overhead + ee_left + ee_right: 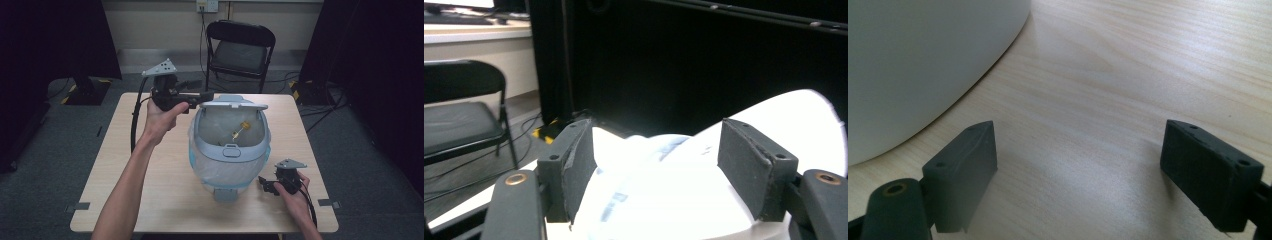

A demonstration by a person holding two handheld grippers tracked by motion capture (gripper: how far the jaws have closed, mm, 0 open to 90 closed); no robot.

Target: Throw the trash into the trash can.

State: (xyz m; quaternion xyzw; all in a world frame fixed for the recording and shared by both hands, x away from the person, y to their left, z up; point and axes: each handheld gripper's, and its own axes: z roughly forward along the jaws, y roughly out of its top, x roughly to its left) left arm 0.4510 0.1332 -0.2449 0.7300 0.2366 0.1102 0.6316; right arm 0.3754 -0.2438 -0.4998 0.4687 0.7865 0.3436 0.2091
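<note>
A pale blue and white waste bin with a clear liner stands in the middle of the wooden table. Its lid is raised at the far rim. A small yellow object lies inside. My left gripper is held level at the lid's left end. In the left gripper view its jaws stand wide, with the white lid between them and no pad visibly pressing on it. My right gripper rests on the table by the bin's front right. It is open over bare wood, with the bin's wall at the left.
A black folding chair stands behind the table's far edge. Cables run across the floor at the back right. Bare tabletop lies to the left and right of the bin.
</note>
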